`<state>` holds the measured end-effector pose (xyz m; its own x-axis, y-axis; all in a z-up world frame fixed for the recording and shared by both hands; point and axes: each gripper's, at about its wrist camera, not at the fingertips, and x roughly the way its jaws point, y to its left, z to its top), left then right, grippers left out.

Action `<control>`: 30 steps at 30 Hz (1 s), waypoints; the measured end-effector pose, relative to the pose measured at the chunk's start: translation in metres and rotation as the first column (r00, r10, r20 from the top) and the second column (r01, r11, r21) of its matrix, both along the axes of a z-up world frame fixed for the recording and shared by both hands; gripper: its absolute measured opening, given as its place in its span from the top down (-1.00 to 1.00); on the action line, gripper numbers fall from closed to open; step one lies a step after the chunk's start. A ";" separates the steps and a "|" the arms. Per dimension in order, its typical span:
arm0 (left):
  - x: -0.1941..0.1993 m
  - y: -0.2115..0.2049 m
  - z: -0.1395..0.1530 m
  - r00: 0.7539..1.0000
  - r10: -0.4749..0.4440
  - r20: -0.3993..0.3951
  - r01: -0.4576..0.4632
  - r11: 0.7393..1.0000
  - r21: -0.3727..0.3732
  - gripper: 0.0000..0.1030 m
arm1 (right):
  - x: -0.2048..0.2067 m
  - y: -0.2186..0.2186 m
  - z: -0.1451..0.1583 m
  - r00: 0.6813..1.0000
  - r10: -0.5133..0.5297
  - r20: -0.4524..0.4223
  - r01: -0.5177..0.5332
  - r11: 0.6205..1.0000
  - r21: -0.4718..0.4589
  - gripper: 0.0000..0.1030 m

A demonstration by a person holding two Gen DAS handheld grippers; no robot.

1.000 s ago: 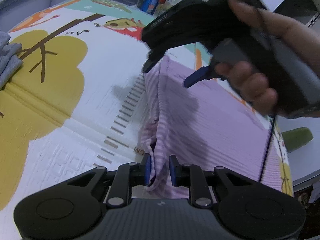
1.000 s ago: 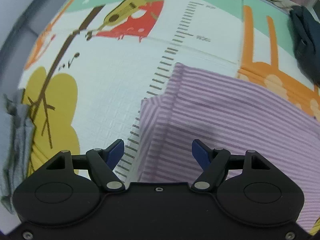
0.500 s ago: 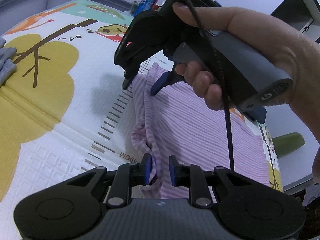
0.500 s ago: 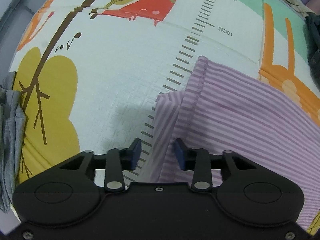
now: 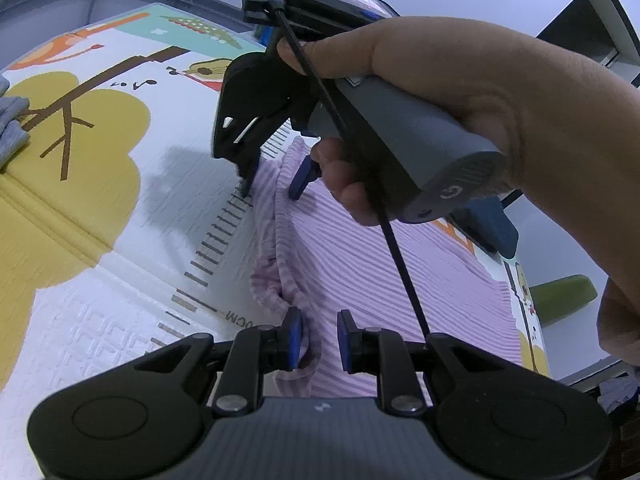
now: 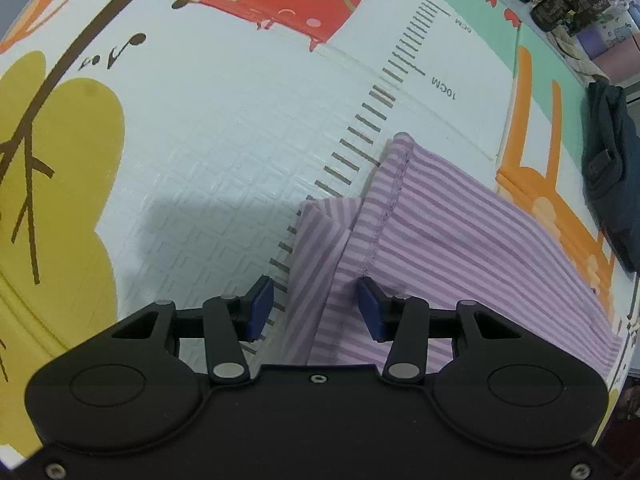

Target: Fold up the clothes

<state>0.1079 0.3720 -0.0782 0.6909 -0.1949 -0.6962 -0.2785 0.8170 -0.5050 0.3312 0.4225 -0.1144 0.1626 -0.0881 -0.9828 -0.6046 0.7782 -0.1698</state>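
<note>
A lilac striped garment [image 5: 380,272] lies flat on the printed play mat [image 5: 120,280], its left edge bunched into a fold. My left gripper [image 5: 320,338] sits at the near end of that edge. A raised fold leans on its left pad, and a gap shows before the right pad. Farther along the same edge, a hand [image 5: 460,80] holds my right gripper [image 5: 270,190] pointing steeply down. In the right wrist view the right gripper [image 6: 316,306] straddles the folded edge of the garment [image 6: 460,248]. Its jaws stand apart, with one pad at the stitched hem.
A grey cloth [image 5: 12,120] lies at the mat's far left. A dark blue garment [image 6: 608,168] is heaped past the orange print on the right. Small jars and boxes [image 6: 560,0] line the far edge. A green object [image 5: 564,296] lies off the mat.
The right gripper came down onto the garment's left edge and drew its jaws in from wide to half-open around the fold. The left gripper stayed in place with the fold between its pads.
</note>
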 end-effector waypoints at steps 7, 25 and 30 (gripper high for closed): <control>-0.003 0.001 -0.005 1.000 0.002 -0.001 -0.002 1.000 -0.008 0.60 | 0.004 -0.010 0.002 0.999 -0.038 0.028 0.038 0.999 -0.001 0.75; -0.031 -0.001 -0.025 0.999 0.010 0.035 -0.010 1.000 -0.010 0.59 | -0.003 -0.056 0.032 0.991 -0.118 0.058 0.102 0.968 0.228 0.81; -0.033 0.006 -0.018 0.999 0.033 0.013 -0.034 0.998 0.047 0.31 | -0.002 -0.063 0.033 0.990 -0.137 0.043 0.121 0.957 0.264 0.81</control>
